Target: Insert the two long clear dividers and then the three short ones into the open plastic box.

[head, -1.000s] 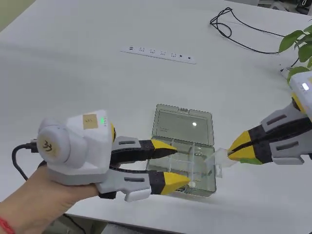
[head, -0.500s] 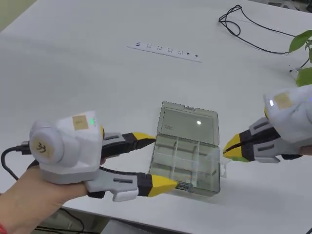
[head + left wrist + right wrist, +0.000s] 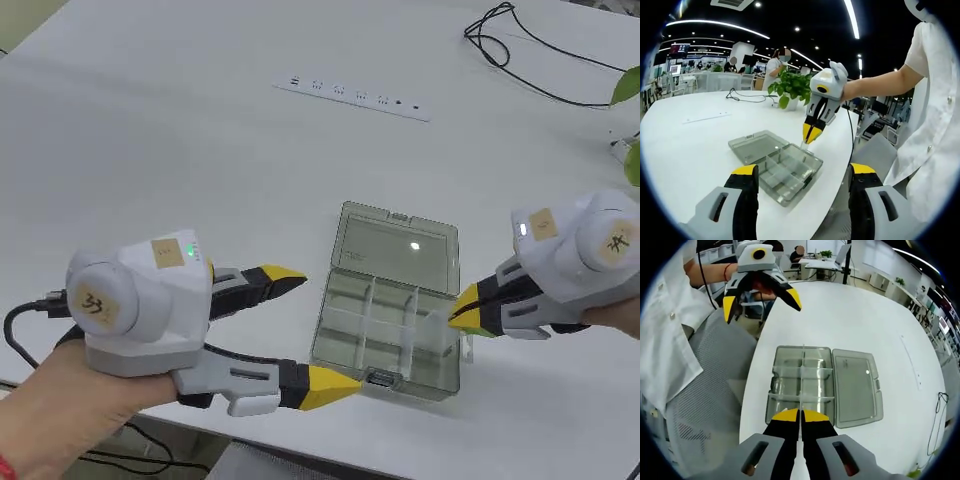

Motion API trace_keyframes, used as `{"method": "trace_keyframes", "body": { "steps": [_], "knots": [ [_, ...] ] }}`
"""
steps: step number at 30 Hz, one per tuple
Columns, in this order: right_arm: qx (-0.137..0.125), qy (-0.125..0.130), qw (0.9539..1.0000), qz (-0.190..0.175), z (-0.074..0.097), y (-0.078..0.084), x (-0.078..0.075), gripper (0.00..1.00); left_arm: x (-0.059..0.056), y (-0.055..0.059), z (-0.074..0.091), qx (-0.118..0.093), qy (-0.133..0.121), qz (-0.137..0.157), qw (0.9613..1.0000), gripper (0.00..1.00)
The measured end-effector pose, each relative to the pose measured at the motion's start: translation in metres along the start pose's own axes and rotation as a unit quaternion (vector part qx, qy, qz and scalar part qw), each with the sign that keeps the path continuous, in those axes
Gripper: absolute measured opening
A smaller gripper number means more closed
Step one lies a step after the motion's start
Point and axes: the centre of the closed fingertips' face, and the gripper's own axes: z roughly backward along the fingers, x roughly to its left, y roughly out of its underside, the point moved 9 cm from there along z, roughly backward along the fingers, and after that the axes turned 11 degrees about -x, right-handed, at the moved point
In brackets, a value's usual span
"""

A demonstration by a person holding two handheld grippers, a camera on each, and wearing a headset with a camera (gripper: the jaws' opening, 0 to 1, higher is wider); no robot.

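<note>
Plastic box (image 3: 410, 385) sits open near the front edge of the white counter (image 3: 150, 150), lid laid flat behind, with fitted dividers (image 3: 372, 300) already standing inside. Just off its front-left corner the left tool (image 3: 325, 328) hangs spread and empty, probably ready to steady it. At the box's right side the right tool (image 3: 455, 318) pinches a clear divider (image 3: 437, 325), apparently aiming for a slot. A power strip (image 3: 352, 98) and a black cable (image 3: 520, 40) lie toward the far edge. Beyond is an open office with a potted plant (image 3: 792, 87).
</note>
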Motion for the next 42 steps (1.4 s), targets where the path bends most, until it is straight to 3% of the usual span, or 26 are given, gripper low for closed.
{"method": "trace_keyframes", "body": {
  "steps": [29,35,42],
  "knots": [
    [0.013,0.004,0.9999,-0.006,-0.002,0.001,0.001,0.02,-0.001,-0.001,0.002,-0.009,-0.001,0.004,1.0000,0.73],
    [0.021,0.004,0.9997,-0.012,-0.009,0.002,0.003,0.02,0.000,-0.002,0.001,-0.011,0.000,0.005,0.9999,0.73],
    [0.013,-0.002,0.9996,-0.024,-0.013,0.005,0.005,0.02,0.000,-0.003,0.001,-0.013,0.000,0.004,0.9999,0.73]
  ]
}}
